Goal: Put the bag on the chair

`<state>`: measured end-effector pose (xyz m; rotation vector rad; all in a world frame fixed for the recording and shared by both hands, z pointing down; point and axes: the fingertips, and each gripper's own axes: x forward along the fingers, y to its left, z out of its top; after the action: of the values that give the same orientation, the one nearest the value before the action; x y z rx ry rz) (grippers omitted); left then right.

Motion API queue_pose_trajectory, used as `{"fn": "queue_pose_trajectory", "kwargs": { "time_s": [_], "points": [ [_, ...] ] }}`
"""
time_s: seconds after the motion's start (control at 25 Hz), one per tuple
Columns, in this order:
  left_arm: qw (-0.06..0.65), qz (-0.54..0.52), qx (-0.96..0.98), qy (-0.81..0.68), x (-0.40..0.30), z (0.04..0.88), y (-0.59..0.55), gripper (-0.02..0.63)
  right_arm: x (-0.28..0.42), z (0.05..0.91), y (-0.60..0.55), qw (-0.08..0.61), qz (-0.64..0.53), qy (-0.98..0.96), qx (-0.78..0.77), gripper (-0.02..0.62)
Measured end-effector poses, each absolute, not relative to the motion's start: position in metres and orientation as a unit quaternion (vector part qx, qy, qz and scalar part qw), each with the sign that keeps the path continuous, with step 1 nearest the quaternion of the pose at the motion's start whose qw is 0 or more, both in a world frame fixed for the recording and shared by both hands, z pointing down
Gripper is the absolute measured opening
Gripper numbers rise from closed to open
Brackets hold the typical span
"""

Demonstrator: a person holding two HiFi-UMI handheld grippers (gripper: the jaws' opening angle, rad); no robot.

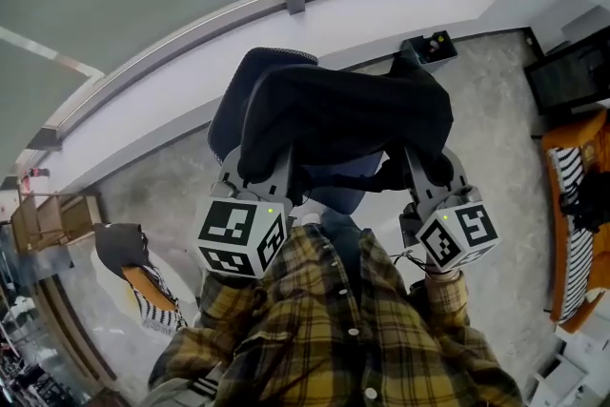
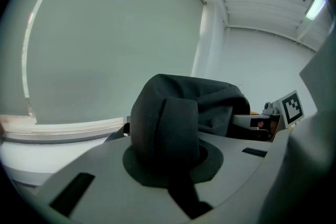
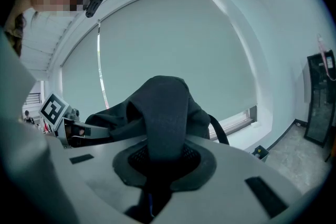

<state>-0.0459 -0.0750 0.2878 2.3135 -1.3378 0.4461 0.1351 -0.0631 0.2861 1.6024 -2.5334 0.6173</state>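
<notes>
A dark, soft bag point(image 1: 334, 114) hangs in the air in front of me, held up at both ends. My left gripper point(image 1: 259, 174) is shut on the bag's left part; in the left gripper view a thick fold of the bag point(image 2: 168, 128) is pinched between the jaws. My right gripper point(image 1: 426, 174) is shut on the right part, where a broad strap-like fold of the bag point(image 3: 164, 113) runs down between the jaws. The fingertips are hidden under the cloth. An orange seat point(image 1: 562, 234) with a striped cushion stands at the right edge.
A long white sill point(image 1: 238, 52) runs along the wall ahead. A small black box point(image 1: 431, 48) sits on the stone floor beyond the bag. A dark cabinet point(image 1: 572, 76) is at the far right. Another seat with a striped cushion point(image 1: 143, 286) stands at lower left.
</notes>
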Motion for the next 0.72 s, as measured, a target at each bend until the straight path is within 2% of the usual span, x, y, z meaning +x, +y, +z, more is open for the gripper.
{"fn": "queue_pose_trajectory", "kwargs": {
  "time_s": [0.72],
  "points": [
    [0.211, 0.157, 0.821, -0.506, -0.044, 0.284, -0.114, 0.038, 0.137, 0.283, -0.113, 0.045, 0.199, -0.842, 0.499, 0.055]
  ]
}}
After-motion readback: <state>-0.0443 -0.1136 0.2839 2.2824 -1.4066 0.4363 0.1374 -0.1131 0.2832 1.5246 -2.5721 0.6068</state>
